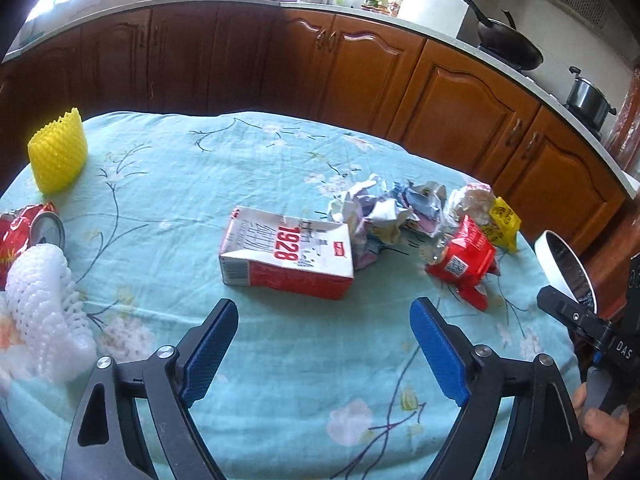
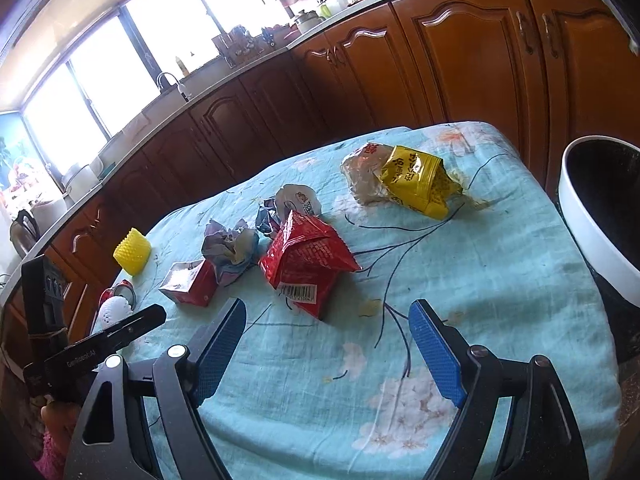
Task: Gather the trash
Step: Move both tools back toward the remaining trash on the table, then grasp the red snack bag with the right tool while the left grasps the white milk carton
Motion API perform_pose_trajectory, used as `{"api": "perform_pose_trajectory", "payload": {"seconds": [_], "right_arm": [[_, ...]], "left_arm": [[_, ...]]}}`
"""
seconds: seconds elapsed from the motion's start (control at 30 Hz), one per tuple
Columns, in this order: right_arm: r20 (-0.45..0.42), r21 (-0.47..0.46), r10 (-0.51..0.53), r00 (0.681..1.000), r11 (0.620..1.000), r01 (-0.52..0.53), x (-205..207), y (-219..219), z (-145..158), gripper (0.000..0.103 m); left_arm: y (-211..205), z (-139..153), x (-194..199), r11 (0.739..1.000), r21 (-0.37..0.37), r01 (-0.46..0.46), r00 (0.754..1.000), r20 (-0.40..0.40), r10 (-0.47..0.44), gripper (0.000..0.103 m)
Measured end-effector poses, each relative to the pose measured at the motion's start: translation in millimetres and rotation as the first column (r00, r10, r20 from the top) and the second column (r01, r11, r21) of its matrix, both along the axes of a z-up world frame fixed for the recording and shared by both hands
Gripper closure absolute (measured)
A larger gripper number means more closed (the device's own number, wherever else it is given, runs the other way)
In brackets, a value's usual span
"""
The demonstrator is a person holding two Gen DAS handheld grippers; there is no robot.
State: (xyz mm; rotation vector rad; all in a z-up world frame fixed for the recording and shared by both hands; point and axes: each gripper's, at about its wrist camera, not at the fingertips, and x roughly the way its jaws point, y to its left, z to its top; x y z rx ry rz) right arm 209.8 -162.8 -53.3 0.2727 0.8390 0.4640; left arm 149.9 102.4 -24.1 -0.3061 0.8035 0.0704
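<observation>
Trash lies on a table with a light blue flowered cloth (image 1: 280, 360). A red and white carton (image 1: 286, 256) (image 2: 188, 286) lies on its side at the middle. Just short of it my left gripper (image 1: 324, 316) stands open, nothing between its blue pads. Crumpled paper (image 1: 376, 212) (image 2: 230, 246), a red snack bag (image 1: 464, 264) (image 2: 306, 262) and a yellow bag (image 1: 505, 222) (image 2: 416, 184) lie to the right. My right gripper (image 2: 328, 320) hangs open and empty just in front of the red bag. A white-rimmed bin (image 2: 600, 208) (image 1: 560, 264) stands at the table's right edge.
A yellow foam sleeve (image 1: 58, 156) (image 2: 133, 254), a crushed red can (image 1: 30, 232) and white foam netting (image 1: 44, 312) sit at the left side. Wooden kitchen cabinets (image 1: 360, 76) with a counter run behind the table. A clear plastic bag (image 2: 362, 176) lies against the yellow bag.
</observation>
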Motion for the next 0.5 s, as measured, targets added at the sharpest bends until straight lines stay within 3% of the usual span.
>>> {"api": "perform_pose_trajectory", "payload": {"seconds": [0.2,0.5], "right_arm": [[-0.018,-0.007,0.018,1.0,1.0,-0.018,20.4,16.0,-4.7,0.018],[-0.086,-0.018,0.038,0.996,0.999,-0.039,57.0,39.9,-23.8,0.018]], "left_arm": [[2.8,-6.9,28.7,0.997,0.074,-0.014,0.999,-0.029,0.016,0.013],[-2.1,-23.0,61.6,0.994,0.104,0.014,0.996,-0.084,-0.005,0.009]]}}
